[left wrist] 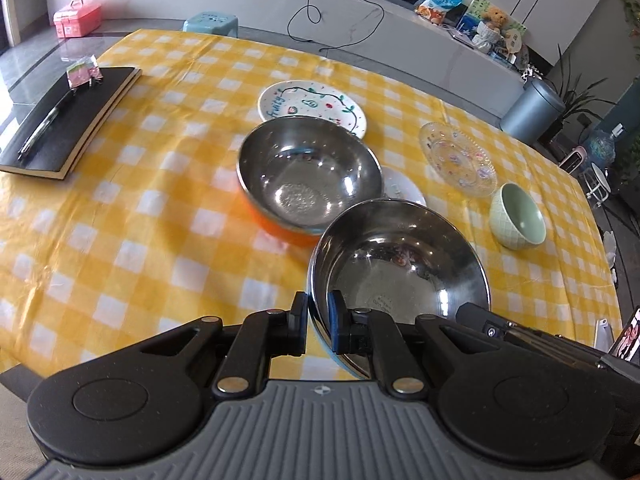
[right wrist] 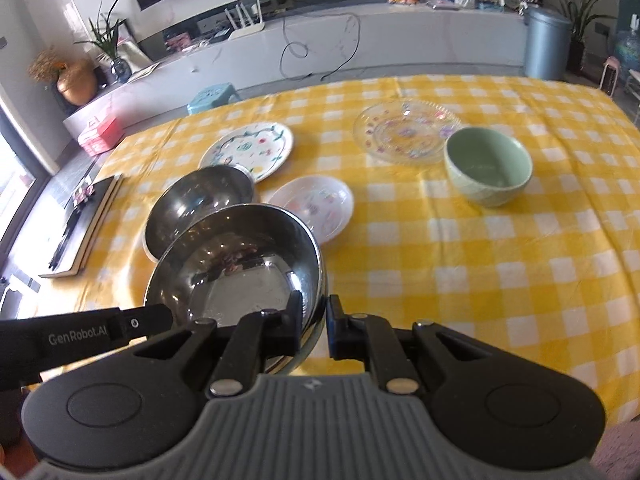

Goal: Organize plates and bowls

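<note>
My left gripper [left wrist: 318, 322] is shut on the near left rim of a steel bowl [left wrist: 400, 260], held above the yellow checked cloth. My right gripper [right wrist: 314, 320] is shut on the right rim of the same steel bowl [right wrist: 240, 264]. Behind it stands an orange-sided steel bowl [left wrist: 308, 172], also in the right wrist view [right wrist: 196, 200]. A white fruit-pattern plate [left wrist: 312, 106] lies beyond it. A small white plate [right wrist: 316, 204] lies right of the bowls. A clear glass plate [right wrist: 404, 130] and a green bowl [right wrist: 488, 168] stand to the right.
A black notebook [left wrist: 68, 128] with a pen and a small packet lies at the table's left edge. The yellow checked tablecloth [right wrist: 500, 280] covers the table. A low grey counter with cables, a snack bag and a grey bin stands beyond the far edge.
</note>
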The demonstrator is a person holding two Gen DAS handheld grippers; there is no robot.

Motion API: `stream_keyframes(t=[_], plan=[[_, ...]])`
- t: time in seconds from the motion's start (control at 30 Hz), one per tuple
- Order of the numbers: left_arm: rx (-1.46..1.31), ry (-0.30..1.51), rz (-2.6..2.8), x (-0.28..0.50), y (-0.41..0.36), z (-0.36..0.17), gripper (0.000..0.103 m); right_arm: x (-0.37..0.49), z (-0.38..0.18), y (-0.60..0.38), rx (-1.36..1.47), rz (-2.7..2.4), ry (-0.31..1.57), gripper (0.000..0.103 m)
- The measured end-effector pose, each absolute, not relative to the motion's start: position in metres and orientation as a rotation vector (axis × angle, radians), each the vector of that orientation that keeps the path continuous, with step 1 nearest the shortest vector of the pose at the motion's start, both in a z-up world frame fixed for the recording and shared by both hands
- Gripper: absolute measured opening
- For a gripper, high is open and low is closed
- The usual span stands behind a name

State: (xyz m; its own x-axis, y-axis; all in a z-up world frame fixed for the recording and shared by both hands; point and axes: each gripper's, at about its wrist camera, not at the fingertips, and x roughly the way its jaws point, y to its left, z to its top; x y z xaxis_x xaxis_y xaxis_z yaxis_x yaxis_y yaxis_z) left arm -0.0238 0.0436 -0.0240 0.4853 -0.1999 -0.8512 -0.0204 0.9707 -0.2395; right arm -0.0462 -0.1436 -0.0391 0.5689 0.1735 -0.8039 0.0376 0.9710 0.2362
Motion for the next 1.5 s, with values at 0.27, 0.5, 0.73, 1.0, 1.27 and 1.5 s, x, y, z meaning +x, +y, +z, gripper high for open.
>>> stream_keyframes(t=[0.27, 0.5, 0.73, 1.0, 1.27, 1.5], plan=[[-0.138, 1.111, -0.109, -0.028, 0.038, -0.031, 0.012, -0.055, -0.047, -0.139, 0.249, 0.118, 1.035, 0.010], [-0.114, 1.140, -0.087, -0.038, 0.039, -0.042, 0.012, -0.057, -0.054, -0.140, 0.250, 0.130, 1.068, 0.010], [-0.107, 1.139, -0.082, -0.041, 0.040, -0.047, 0.012, -0.058, -0.061, -0.138, 0.248, 0.136, 1.098, 0.010], [-0.079, 1.127, -0.084, -0.042, 0.038, -0.048, 0.012, -0.058, -0.064, -0.139, 0.256, 0.134, 1.115, 0.010], [-0.006, 1.076, -0.081, -0.044, 0.032, -0.034, 0.025, -0.062, -0.053, -0.143, 0.232, 0.120, 1.065, 0.016], [0.006, 0.993, -0.066, -0.038, 0.034, -0.013, 0.037, -0.063, -0.029, -0.149, 0.207, 0.126, 0.954, 0.032]])
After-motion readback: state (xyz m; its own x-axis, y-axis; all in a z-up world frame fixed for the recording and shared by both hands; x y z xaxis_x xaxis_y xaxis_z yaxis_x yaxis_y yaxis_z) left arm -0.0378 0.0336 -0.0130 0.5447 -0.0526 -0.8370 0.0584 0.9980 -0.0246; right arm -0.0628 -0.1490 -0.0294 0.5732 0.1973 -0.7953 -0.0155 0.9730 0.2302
